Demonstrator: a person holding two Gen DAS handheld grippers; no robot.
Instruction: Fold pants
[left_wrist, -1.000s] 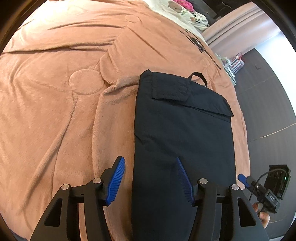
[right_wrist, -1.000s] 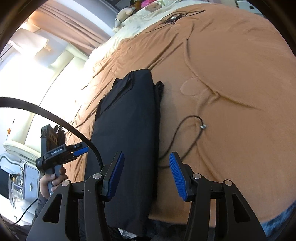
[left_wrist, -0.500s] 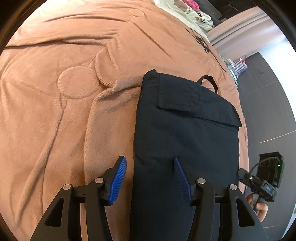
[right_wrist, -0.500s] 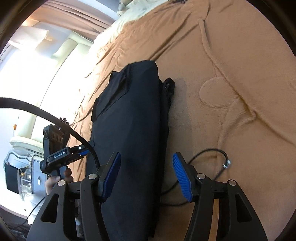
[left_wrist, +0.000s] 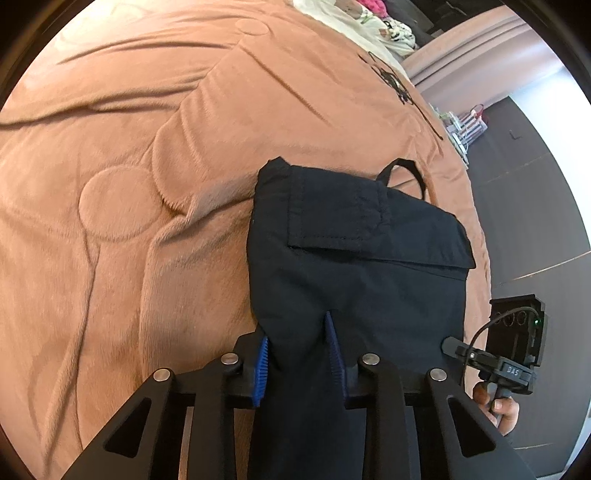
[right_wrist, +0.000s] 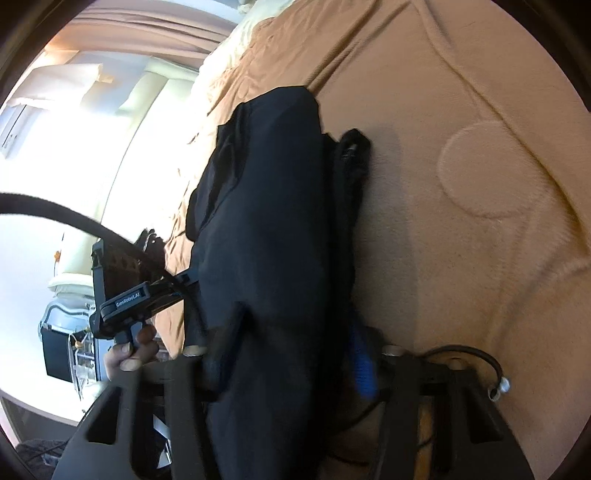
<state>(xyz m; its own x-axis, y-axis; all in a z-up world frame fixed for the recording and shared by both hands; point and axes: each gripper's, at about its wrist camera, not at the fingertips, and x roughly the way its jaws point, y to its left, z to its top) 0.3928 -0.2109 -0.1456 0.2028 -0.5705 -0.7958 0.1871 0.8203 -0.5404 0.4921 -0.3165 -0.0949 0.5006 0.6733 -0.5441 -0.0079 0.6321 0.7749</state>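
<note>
The near end of the pants (left_wrist: 354, 295) is cut off by the lower edge. In the right wrist view, one blue pad of the right gripper (right_wrist: 295, 354) is hidden behind blurred fabric.

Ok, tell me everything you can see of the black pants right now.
The black pants are matte woven cloth, already folded into a long narrow stack lying on the brown plush blanket. A flapped pocket and a small loop show at the far end. The left gripper pinches the near left corner, bunching the cloth between its blue pads. The right gripper is closed on the near right edge, and the cloth hides most of its pads.
</note>
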